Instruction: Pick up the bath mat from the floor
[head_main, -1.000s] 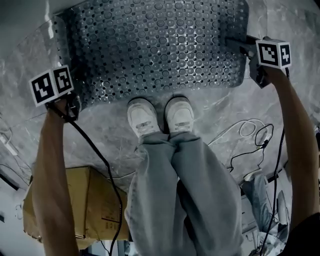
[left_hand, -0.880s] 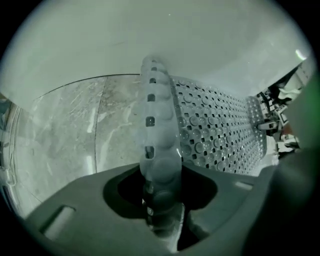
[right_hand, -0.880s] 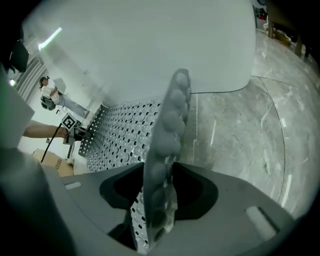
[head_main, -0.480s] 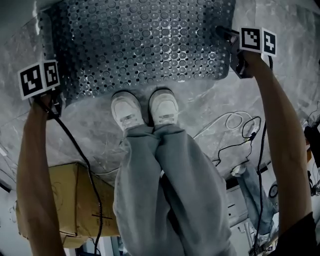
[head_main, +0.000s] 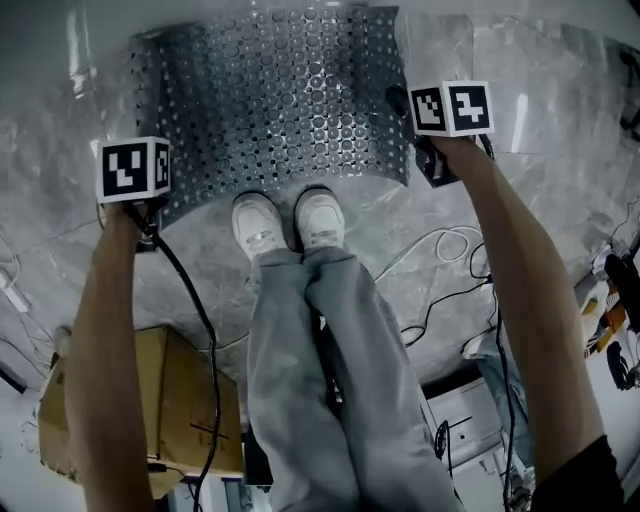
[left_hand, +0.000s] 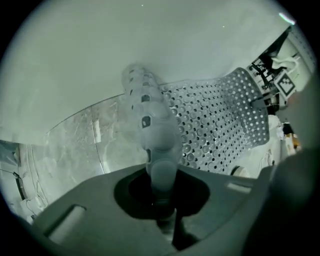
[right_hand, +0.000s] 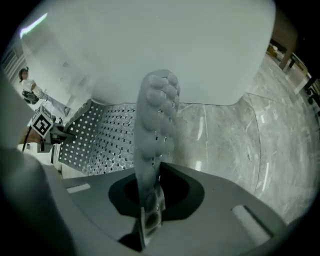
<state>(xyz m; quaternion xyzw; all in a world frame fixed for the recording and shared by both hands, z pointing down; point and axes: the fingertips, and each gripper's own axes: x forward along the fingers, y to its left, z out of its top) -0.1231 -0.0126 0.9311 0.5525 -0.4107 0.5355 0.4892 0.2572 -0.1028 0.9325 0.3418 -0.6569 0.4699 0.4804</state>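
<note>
The bath mat, grey rubber full of round holes, lies ahead of my feet on the marble floor, its two side edges lifted. My left gripper points down at the mat's left near corner. Its jaws have just closed, and in the left gripper view my left gripper is shut on a folded strip of the mat. My right gripper grips the right edge. The right gripper view shows my right gripper shut on the mat's rim, with the mat's surface hanging away to the left.
My white shoes stand at the mat's near edge. A cardboard box sits behind my left leg. Loose cables trail over the marble floor at the right. A large white surface rises beyond the mat.
Both grippers have risen and drawn inward toward each other. The mat's side edges have come up off the floor, and the mat now bows between the two grips.
</note>
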